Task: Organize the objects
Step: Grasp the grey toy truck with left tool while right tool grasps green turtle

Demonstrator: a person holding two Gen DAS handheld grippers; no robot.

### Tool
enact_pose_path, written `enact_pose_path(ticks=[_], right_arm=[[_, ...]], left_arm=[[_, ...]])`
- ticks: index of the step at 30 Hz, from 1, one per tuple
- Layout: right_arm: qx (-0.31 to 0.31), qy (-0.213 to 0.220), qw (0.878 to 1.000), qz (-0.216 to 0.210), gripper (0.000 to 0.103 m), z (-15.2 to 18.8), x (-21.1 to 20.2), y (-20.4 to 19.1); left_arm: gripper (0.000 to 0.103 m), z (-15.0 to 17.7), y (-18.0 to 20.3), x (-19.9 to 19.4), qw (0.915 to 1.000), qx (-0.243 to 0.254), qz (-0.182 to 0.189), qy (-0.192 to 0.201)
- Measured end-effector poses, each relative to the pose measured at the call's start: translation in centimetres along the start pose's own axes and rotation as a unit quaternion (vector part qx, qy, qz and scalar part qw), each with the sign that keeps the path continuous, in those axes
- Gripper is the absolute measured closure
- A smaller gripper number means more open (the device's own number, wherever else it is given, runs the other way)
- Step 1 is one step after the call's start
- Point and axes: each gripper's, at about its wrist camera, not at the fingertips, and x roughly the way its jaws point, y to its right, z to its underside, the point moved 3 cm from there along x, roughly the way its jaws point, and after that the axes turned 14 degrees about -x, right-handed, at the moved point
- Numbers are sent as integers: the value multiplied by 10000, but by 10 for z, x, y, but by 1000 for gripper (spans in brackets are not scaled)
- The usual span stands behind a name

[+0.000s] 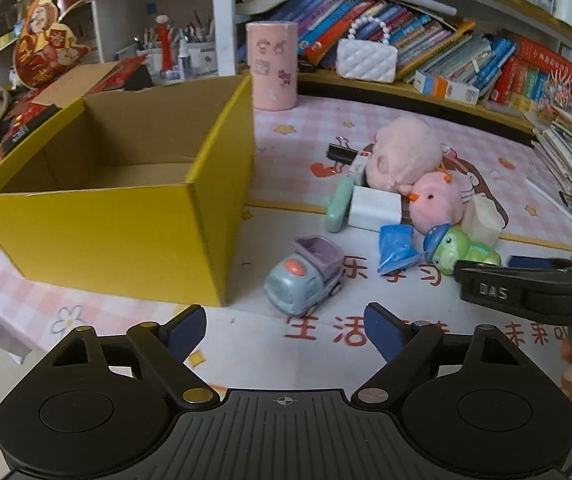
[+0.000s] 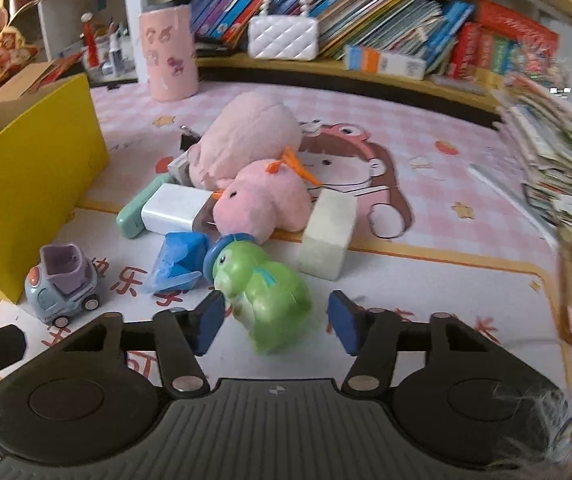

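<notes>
Two grippers hung over the mat – right gripper (image 2: 275, 320), marked "DAS", jaws apart around the glossy green frog toy (image 2: 261, 292) near the front edge; left gripper (image 1: 286, 332) wide, empty.

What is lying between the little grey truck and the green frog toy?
A crumpled blue wrapper lies between the grey truck and the green frog toy, close against the frog's blue cap. The right wrist view shows it best.
</notes>
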Motion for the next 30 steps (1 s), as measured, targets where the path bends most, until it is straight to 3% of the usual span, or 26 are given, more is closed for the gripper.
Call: enact_pose_path(ticks=[3, 13, 16, 24, 30], right_arm=[[-111, 18, 9995, -292, 61, -3, 9, 2], [-30, 489, 9972, -563, 64, -8, -31, 13], [-51, 539, 9965, -640, 64, -5, -44, 8], [83, 476, 9982, -352, 64, 7, -64, -4], [229, 410, 9986, -248, 64, 12, -80, -32]], left_arm=[[22, -2, 10, 12, 9999, 73, -74, -32], [27, -12, 32, 61, 9987, 132, -479, -113], [42, -9, 34, 71, 9981, 72, -580, -169], [43, -10, 22, 40, 9999, -100, -10, -39], [43, -7, -12, -1, 9990, -173, 421, -5]])
